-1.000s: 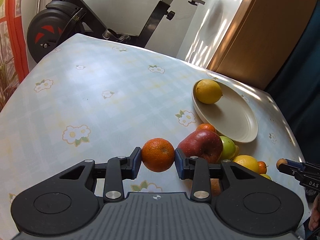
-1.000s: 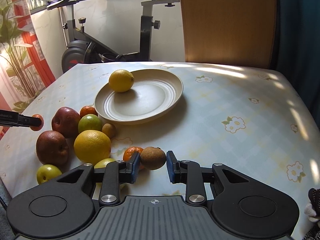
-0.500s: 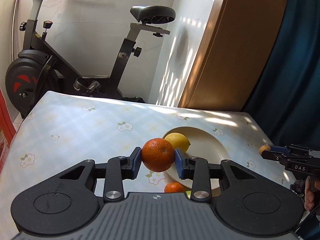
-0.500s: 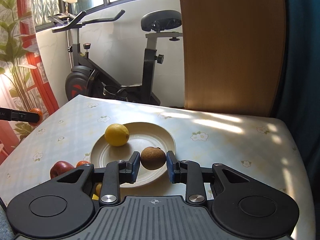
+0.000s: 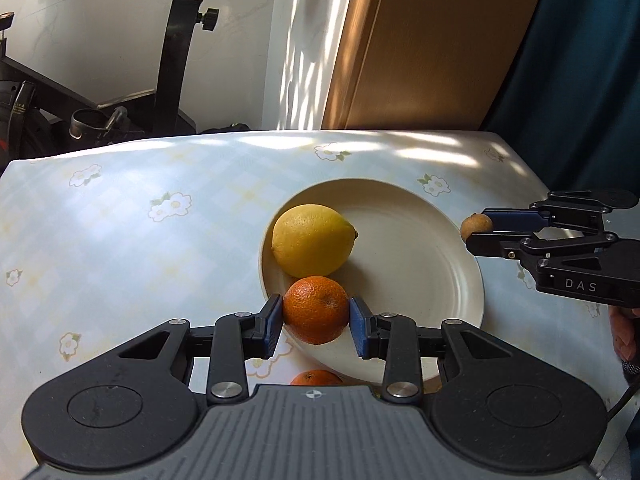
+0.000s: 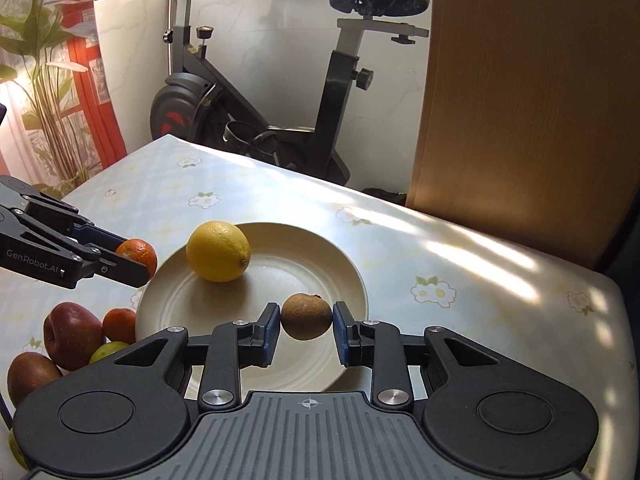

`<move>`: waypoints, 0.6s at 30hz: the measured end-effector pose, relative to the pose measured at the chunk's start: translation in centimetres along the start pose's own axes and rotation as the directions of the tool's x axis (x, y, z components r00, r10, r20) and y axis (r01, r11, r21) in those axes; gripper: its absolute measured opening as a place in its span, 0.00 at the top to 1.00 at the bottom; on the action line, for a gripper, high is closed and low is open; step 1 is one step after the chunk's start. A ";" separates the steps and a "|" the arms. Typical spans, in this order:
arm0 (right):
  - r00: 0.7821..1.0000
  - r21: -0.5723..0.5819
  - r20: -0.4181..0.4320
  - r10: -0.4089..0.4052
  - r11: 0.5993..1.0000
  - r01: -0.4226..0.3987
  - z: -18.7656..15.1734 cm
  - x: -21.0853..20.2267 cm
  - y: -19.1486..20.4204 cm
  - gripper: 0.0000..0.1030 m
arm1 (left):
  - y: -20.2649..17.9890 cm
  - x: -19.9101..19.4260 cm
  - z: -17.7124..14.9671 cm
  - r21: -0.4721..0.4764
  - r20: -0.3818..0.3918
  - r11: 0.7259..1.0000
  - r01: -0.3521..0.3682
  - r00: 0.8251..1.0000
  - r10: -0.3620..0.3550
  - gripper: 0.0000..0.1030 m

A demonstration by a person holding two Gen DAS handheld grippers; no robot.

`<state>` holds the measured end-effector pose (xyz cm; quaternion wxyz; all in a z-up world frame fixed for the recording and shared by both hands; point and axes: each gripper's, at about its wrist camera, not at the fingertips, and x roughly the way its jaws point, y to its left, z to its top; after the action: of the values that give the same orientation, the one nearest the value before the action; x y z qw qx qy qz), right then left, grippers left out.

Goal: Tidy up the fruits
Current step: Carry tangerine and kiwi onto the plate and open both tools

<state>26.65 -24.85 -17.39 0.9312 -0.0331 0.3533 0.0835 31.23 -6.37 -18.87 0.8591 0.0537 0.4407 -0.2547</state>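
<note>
Taking the cream plate [image 6: 352, 280] as the landmark, the nearest things are the two loaded grippers at its near side: the left gripper [image 5: 316, 320] is clamped on a mandarin orange [image 5: 316, 309], its blue pads pressed against the dimpled, glossy peel, and the fruit hangs over the plate's near-left rim, not yet set down as far as the view shows. The right gripper [image 6: 306, 326] is clenched on a kiwi [image 6: 307, 316], a dull, fuzzy brown oval, carried above the plate's near half; whether it touches the dish cannot be told. Just off the plate's near-left edge a heap remains on the tablecloth: a dark red apple [image 6: 72, 334], a second reddish-brown fruit [image 6: 28, 374], a small tangerine [image 6: 120, 324] and a green fruit [image 6: 108, 350] half hidden behind the gripper body. On the plate itself, towards its far-left part, lies one lemon [image 6: 218, 251], pebbled, bright yellow, with a nipple end. So the sorting looks barely begun: one fruit is placed, two are about to join it, and the heap beside the plate is left. The plate is shallow, round and smooth with faint concentric ridges. Beyond it the tablecloth [image 6: 460, 256], a shiny pale check printed with daisies, runs to the far edge.
</note>
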 end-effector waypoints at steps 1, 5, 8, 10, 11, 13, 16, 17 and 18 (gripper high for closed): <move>1.000 0.004 -0.006 0.003 1.000 -0.003 0.1 0.6 -0.2 0.75 | 0.0 0.7 0.0 0.007 -0.014 1.000 -0.002 1.000 0.002 0.63; 1.000 0.001 -0.026 0.003 1.000 -0.003 0.6 3.0 -0.9 0.75 | -0.1 2.8 0.5 0.028 -0.052 1.000 -0.009 0.999 0.010 0.63; 0.999 -0.007 -0.043 0.007 1.000 -0.007 1.0 4.5 -1.1 0.75 | 0.0 4.0 1.1 0.039 -0.066 0.999 -0.013 0.998 0.015 0.63; 0.999 -0.008 -0.050 0.008 1.000 -0.008 1.1 5.2 -1.0 0.75 | -0.1 4.6 1.2 0.045 -0.068 0.999 -0.018 0.997 0.021 0.63; 0.999 -0.007 -0.052 0.008 1.000 -0.009 1.2 5.6 -1.0 0.75 | 0.0 5.1 1.4 0.047 -0.069 0.999 -0.022 0.997 0.025 0.63; 0.999 -0.005 -0.052 0.010 1.000 -0.010 1.3 6.0 -0.9 0.75 | 0.1 5.5 1.6 0.048 -0.069 0.998 -0.029 0.997 0.033 0.63; 0.999 -0.005 -0.046 0.012 1.000 -0.012 1.4 6.4 -0.9 0.75 | 0.3 6.1 2.0 0.047 -0.062 0.998 -0.036 0.997 0.039 0.63; 0.999 -0.007 -0.045 0.011 1.000 -0.011 1.4 6.6 -1.0 0.75 | 0.4 6.3 2.1 0.050 -0.060 0.998 -0.040 0.997 0.043 0.63; 0.999 -0.009 -0.045 0.008 1.000 -0.008 1.4 6.7 -0.9 0.75 | 0.4 6.4 2.2 0.055 -0.057 0.998 -0.045 0.997 0.048 0.63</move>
<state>32.71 -24.71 -20.76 0.9225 -0.0379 0.3739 0.0881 36.10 -9.27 -22.60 0.8498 0.0941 0.4572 -0.2447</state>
